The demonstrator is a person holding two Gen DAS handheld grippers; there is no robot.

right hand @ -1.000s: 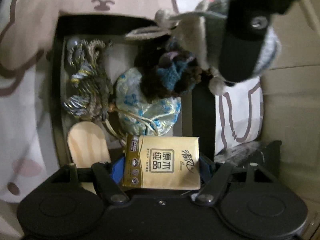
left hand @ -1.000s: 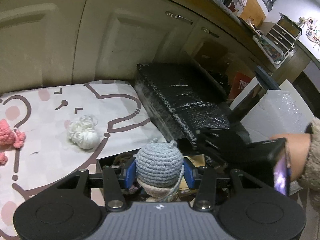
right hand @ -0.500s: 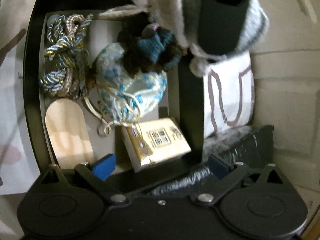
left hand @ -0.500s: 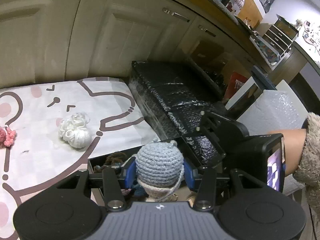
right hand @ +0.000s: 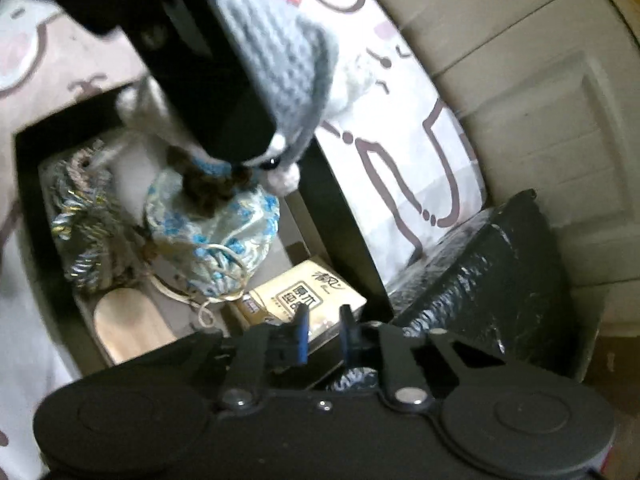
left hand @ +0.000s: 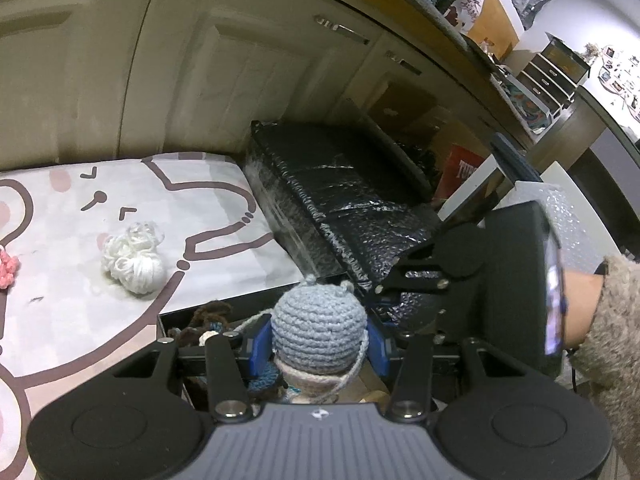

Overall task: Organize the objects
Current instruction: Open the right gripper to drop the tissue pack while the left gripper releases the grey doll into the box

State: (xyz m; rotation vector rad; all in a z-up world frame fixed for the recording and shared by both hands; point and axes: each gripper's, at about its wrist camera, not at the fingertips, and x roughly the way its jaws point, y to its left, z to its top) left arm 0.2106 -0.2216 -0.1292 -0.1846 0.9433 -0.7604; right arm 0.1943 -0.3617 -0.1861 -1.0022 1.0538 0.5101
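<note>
The left tool [left hand: 319,346] grips a grey-blue crocheted doll [left hand: 320,334] by its round head, its blue pads pressed against both sides, and holds it hanging over the black box [right hand: 340,216] so the body dangles above what already lies inside. That looks like a pause before lowering it in, since the box seems to be where the small things are being gathered. The right tool [right hand: 323,330] has just been closing and now stands with its jaws nearly together and nothing between them; the yellow tissue packet [right hand: 304,294] lies free in the box's near corner, just beyond the tips. A pale blue drawstring pouch [right hand: 212,236], a braided cord [right hand: 80,224] and a wooden piece [right hand: 128,324] fill the rest. A ball of white yarn [left hand: 134,258] waits on the patterned sheet [left hand: 208,216], well apart from the box
</note>
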